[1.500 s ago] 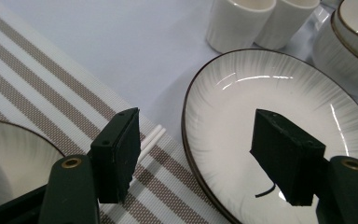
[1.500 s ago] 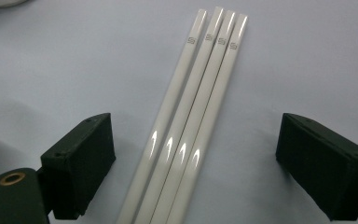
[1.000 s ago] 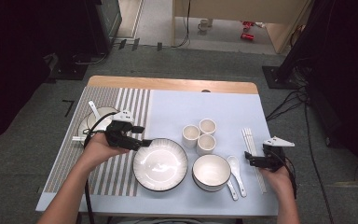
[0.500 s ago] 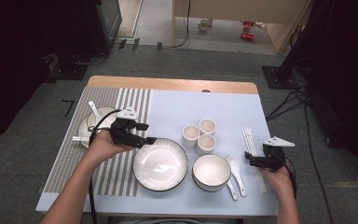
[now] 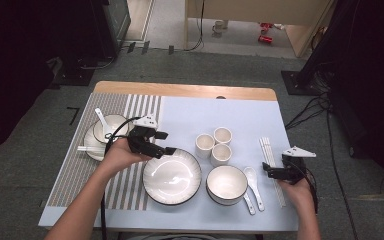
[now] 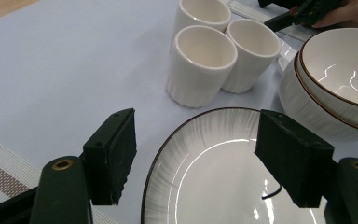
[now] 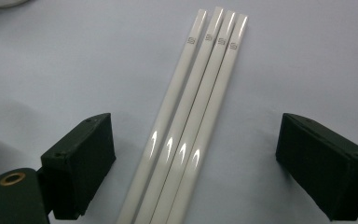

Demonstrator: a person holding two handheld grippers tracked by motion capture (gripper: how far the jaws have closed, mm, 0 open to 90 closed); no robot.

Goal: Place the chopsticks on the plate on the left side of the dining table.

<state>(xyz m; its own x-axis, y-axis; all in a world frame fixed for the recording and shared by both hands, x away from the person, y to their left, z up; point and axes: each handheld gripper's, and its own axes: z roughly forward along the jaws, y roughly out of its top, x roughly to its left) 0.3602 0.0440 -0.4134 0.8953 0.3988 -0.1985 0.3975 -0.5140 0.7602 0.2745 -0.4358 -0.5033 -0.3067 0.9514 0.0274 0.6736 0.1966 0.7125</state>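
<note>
High view: the left gripper (image 5: 164,142) hangs over the far left rim of the big white ribbed plate with a dark rim (image 5: 172,176). Its jaws have just been opening and stand wide apart, nothing pinched; in the left gripper view the plate's edge sits between them, untouched. Three white ceramic cups (image 6: 200,63) huddle just beyond. The right gripper (image 5: 272,170) has its jaws spread wide around four glossy white chopsticks (image 7: 189,126) lying side by side on the pale blue mat (image 7: 74,70), no contact.
</note>
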